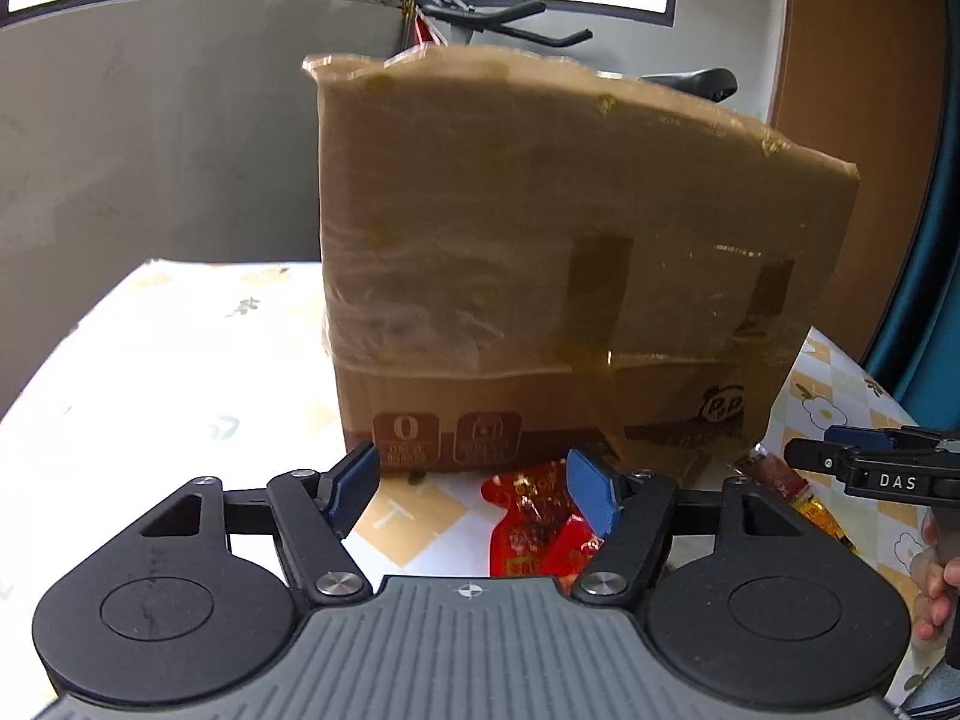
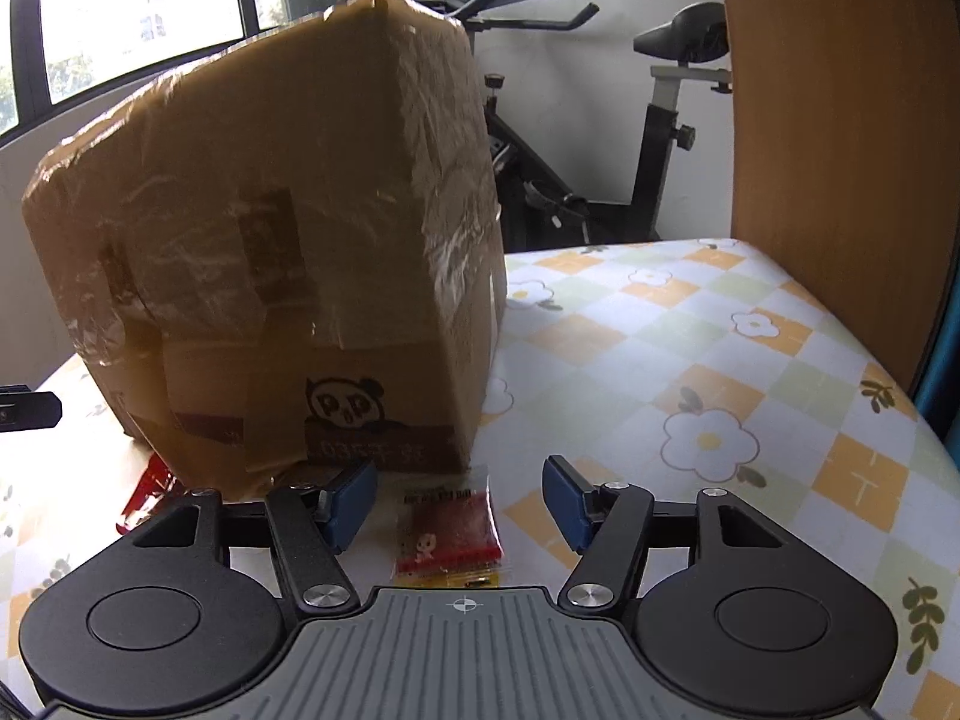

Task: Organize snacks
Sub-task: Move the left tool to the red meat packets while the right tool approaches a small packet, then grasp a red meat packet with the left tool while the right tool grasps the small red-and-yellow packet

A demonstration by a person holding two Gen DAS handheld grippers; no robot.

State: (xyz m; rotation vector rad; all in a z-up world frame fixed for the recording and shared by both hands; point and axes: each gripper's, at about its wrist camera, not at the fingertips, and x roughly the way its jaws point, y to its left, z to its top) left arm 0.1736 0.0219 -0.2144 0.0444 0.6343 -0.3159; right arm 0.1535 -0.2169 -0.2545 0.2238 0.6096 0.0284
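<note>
My left gripper (image 1: 474, 489): jaws wide, empty | crinkled red foil snack packets (image 1: 537, 525) below its span, toward the right pad, long axis angled away-left | my right gripper (image 2: 461, 501): jaws wide, empty | small red-and-yellow plastic snack sachet (image 2: 449, 537) flat between its pads, long axis forward, toward tape-wrapped brown cardboard box (image 2: 282, 252) just ahead.

Cardboard box (image 1: 558, 264) stands on the table (image 2: 690, 360), toward its far side. One snack packet (image 1: 534, 516) lies on the table just in front of the box, between the spread fingers of the left gripper (image 1: 474, 486). Second snack packet (image 2: 450, 534) lies right of the first, near the box's front corner, between the parted fingers of the right gripper (image 2: 459, 501). Exercise bike (image 2: 600, 168) behind the table, past the box.
</note>
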